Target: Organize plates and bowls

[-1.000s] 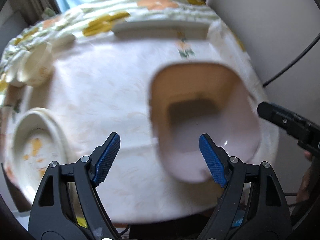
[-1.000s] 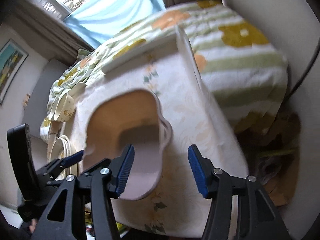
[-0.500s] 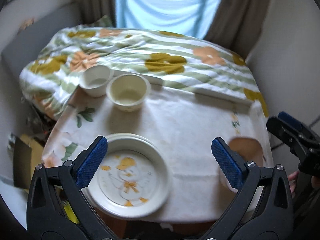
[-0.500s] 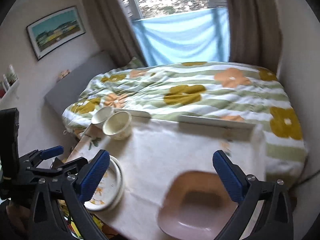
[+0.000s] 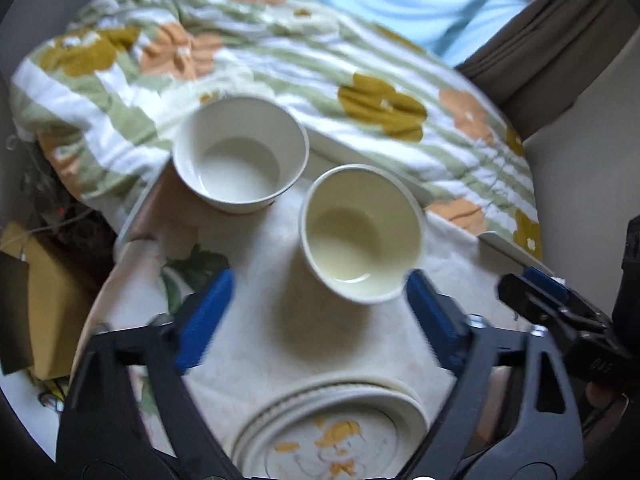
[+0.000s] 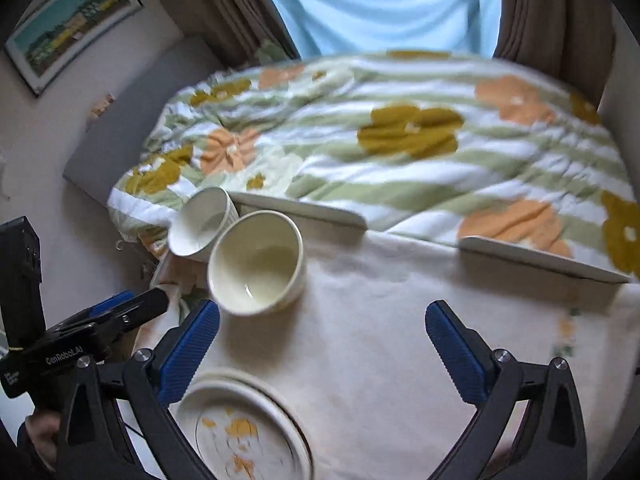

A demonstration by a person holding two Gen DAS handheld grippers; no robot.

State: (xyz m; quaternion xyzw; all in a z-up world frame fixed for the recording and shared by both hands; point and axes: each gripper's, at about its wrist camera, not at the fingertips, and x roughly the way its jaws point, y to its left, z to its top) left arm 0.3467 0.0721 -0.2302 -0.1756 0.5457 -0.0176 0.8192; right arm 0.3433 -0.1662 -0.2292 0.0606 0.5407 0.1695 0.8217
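Hovering: left tool [image 5: 316,316] apart, empty | right tool [image 6: 322,354] apart, empty | cream bowl [image 5: 360,236] beside white bowl [image 5: 240,160]

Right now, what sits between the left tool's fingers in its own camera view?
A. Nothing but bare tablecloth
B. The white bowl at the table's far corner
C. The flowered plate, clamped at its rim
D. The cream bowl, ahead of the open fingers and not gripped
D: the cream bowl stands on the tablecloth just ahead of the left tool, whose fingers are spread wide and touch nothing.
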